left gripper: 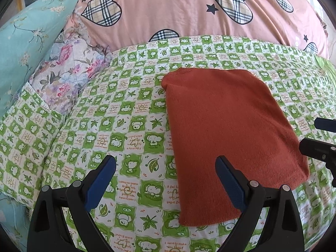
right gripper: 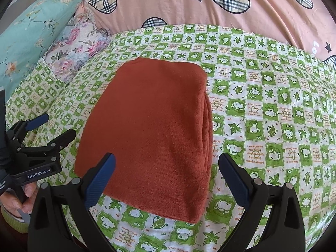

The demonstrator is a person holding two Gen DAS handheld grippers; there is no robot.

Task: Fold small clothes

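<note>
The folded rust garment (right gripper: pixel 147 134) lies long axis away from both grippers; the right gripper (right gripper: pixel 168 176) hovers nearer, the left gripper (left gripper: pixel 166 178) beside its edge, both wide open, empty.

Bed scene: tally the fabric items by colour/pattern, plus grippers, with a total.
Rust-orange folded garment: 1
Green checked sheet: 1
Pink quilt with plaid hearts: 1
Teal floral pillow: 1
Pale floral pillow: 1
Grippers, both open and empty: 2, left gripper and right gripper
Total: 7
</note>
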